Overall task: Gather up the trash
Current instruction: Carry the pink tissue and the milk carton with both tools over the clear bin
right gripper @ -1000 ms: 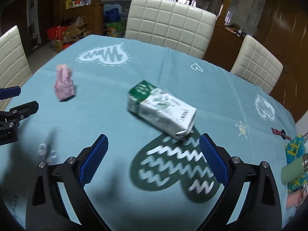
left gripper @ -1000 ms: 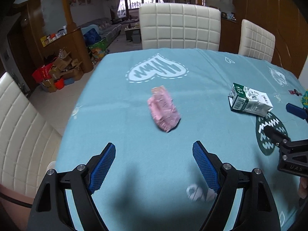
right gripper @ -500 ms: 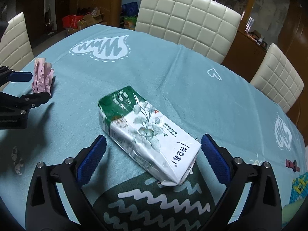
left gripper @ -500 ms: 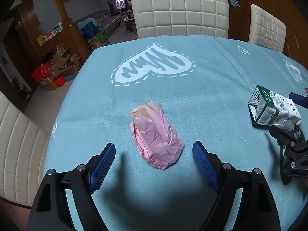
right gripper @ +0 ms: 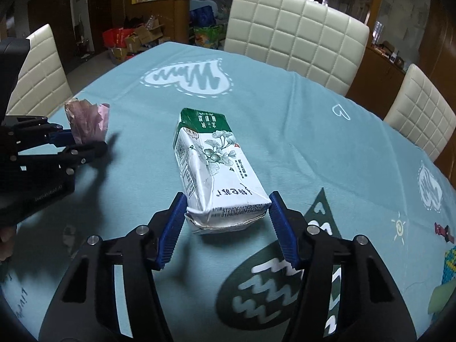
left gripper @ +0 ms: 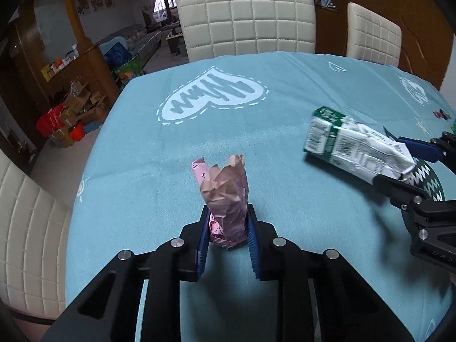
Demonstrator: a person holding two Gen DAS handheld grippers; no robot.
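Note:
My left gripper (left gripper: 227,229) is shut on a crumpled pink paper bag (left gripper: 226,199) and holds it upright just above the blue tablecloth (left gripper: 148,154). The bag also shows in the right wrist view (right gripper: 87,122), held by the left gripper (right gripper: 82,142). My right gripper (right gripper: 226,228) is shut on the near end of a green and white carton (right gripper: 212,168). In the left wrist view the carton (left gripper: 350,145) hangs tilted above the cloth in the right gripper (left gripper: 399,156).
Cream padded chairs stand at the far side (left gripper: 248,20), far right (left gripper: 373,34) and left (left gripper: 25,228). Boxes and red bags (left gripper: 68,116) sit on the floor at left. Small knitted items (right gripper: 449,265) lie at the table's right edge.
Both grippers moved forward over their items and shut on them. The pink bag now stands upright in the left gripper, and the carton is raised off the cloth.

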